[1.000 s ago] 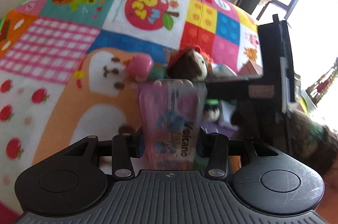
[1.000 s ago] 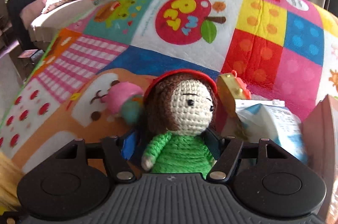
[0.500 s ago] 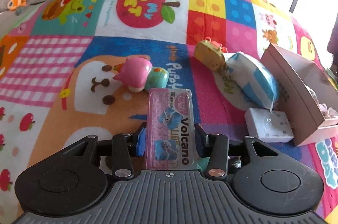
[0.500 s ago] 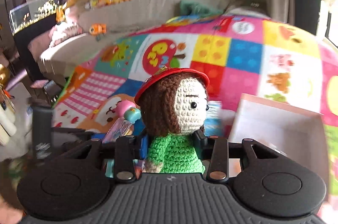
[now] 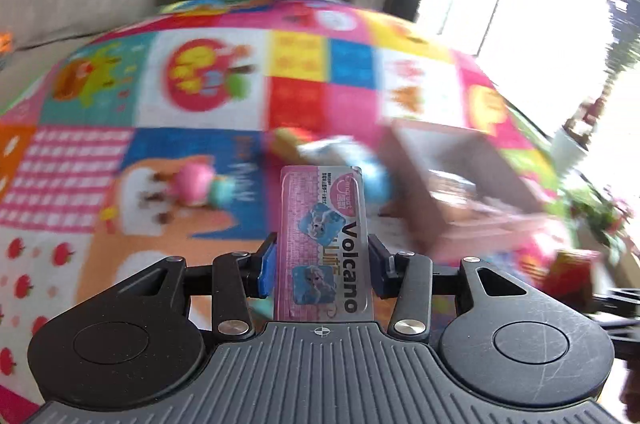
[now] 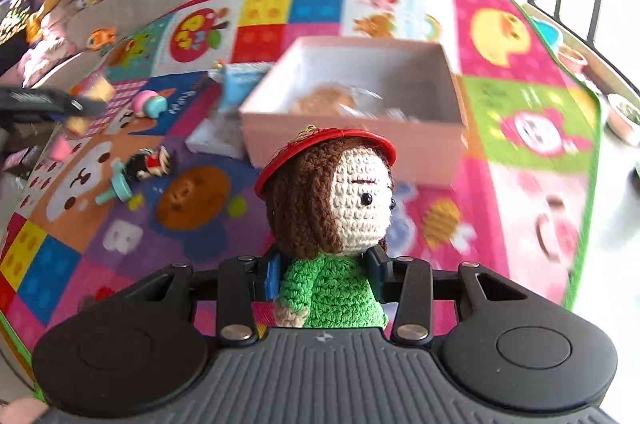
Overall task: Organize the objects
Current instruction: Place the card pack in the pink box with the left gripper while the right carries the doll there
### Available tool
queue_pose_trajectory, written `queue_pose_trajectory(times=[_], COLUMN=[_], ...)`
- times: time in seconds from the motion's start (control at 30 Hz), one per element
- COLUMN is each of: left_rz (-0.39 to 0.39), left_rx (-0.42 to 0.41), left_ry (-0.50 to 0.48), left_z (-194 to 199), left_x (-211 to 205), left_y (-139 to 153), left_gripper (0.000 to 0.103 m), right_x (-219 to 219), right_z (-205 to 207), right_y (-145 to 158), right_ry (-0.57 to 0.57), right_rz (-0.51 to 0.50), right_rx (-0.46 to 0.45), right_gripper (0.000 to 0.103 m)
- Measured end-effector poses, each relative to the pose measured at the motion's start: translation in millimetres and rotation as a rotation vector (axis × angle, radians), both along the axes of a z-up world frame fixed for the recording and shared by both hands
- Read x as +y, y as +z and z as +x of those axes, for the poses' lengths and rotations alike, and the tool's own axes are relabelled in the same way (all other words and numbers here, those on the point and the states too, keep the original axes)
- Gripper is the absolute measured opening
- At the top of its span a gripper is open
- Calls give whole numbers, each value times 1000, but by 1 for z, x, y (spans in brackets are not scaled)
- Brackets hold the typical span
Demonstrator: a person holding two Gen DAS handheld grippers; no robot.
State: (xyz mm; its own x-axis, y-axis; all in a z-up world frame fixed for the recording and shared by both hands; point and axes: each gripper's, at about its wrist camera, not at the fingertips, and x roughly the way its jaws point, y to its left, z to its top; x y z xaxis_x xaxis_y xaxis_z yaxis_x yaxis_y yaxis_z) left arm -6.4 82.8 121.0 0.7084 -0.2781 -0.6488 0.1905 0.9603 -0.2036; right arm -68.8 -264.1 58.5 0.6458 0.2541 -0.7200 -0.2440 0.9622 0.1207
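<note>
The left gripper is clamping a flat pink packet with the word "Volcano" on it; the packet is standing upright between the two jaws, held above the mat. This view is blurring a lot. On the mat, at the left, a pink and teal toy is lying, and more to the right a blue and white pack is sitting just beside the open box.

The right gripper is gripping a crochet doll by its green body — the jaws are pressing on both sides of it. The doll is standing upright, with brown hair and a red hat, held over the mat in front of the box. The box is lying open on the mat, and something brownish is resting inside it, too blurred to name. To the left of the box a white packet is lying near its corner, and further left a small dark figure and a teal piece are lying close together.
</note>
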Motion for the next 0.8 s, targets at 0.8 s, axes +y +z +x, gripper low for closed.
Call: queue_pose_trajectory(times=[0.8], left_rz=[-22], left_rx=[257], left_ry=[-34], left_z=[186], left_x=[-228], left_y=[-84], left_gripper=[49], right_x=[-60], right_z=[-14], right_y=[-12], right_ry=[-114], right_rz=[134], right_rx=[-128], right_gripper=[41])
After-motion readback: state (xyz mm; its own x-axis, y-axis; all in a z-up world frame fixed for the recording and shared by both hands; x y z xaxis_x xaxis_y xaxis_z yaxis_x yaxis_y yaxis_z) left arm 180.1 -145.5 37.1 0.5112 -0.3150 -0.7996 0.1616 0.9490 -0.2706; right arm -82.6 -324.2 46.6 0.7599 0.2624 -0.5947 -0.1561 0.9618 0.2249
